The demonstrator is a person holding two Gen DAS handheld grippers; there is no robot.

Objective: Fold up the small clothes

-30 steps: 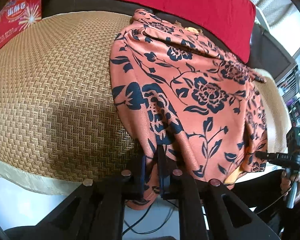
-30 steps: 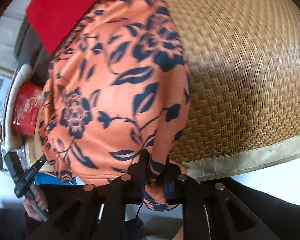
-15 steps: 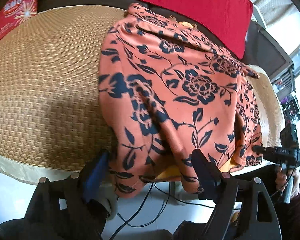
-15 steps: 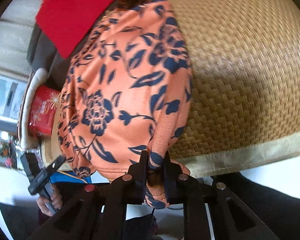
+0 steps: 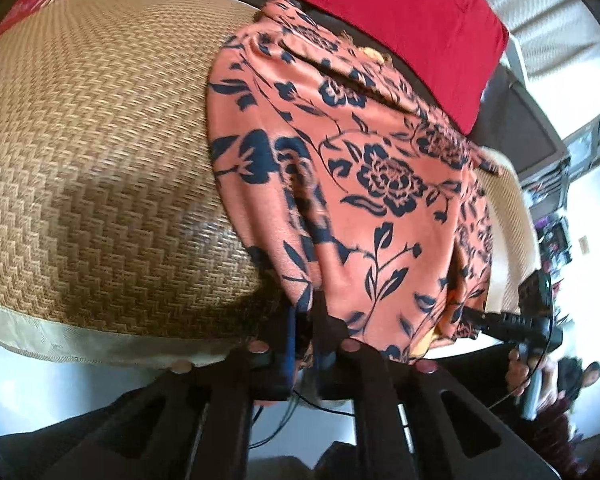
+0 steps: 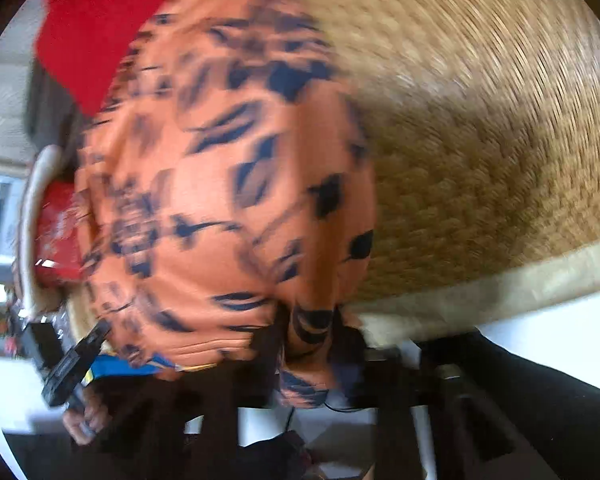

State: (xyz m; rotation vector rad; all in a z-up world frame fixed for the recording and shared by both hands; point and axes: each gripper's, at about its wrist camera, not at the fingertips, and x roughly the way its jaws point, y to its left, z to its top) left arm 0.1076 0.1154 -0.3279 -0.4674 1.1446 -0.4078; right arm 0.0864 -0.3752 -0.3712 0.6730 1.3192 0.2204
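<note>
The orange floral garment (image 5: 364,184) lies spread over the woven mat (image 5: 100,152), its near hem hanging off the near edge toward me, its far end reaching up to the red cushion (image 5: 400,20) at the back. What has just changed is on my left side: half a second ago my left fingers stood wide apart around the hem with the cloth loose between them, and now my left gripper (image 5: 305,320) is clamped shut on the near left corner of the hem again, a slightly different bite than a second ago. My right gripper (image 6: 314,328) has kept its hold throughout, closed on the near right corner, where a flap of the fabric droops below the fingers; that view is blurred, so I judge the hand is moving. In the left view I can see the right gripper at the garment's right edge, and in the right view the left one at the far-left side. With both near corners pinched once more, I judge the regrasp is done and I am set to lift the hem and carry it toward the far end for the first fold.
</note>
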